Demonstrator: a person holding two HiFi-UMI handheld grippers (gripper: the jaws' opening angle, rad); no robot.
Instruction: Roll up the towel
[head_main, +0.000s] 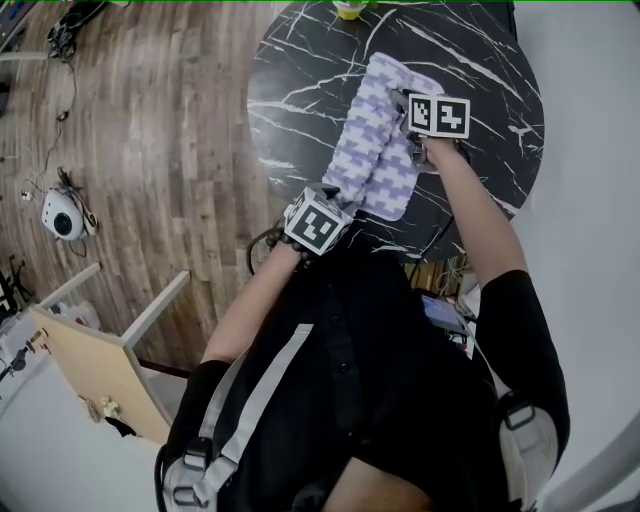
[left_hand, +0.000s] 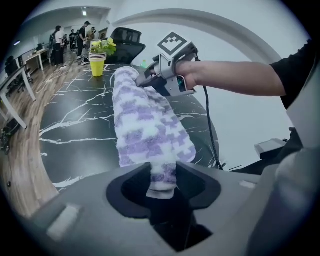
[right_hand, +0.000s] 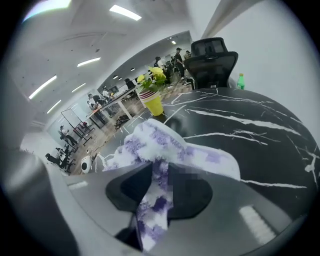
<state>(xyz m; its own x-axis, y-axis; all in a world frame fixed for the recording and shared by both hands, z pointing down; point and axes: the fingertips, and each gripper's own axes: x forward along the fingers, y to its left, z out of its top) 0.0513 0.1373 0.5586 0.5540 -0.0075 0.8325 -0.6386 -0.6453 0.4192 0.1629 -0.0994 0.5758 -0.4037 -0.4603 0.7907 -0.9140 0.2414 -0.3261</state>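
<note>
Ends of the fleecy towel (head_main: 372, 150) are being pinched by left gripper (left_hand: 162, 182) and right gripper (right_hand: 159, 187), risking slippage if tugged unevenly.

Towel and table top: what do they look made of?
The towel looks like plush fleece or terry, matte, in a purple and white pattern. Its surface is fuzzy and it folds limply. The table top is black with white veins, smooth with a slight sheen. It looks like marble, but could be a printed or sintered slab; the pictures can't settle that.
</note>
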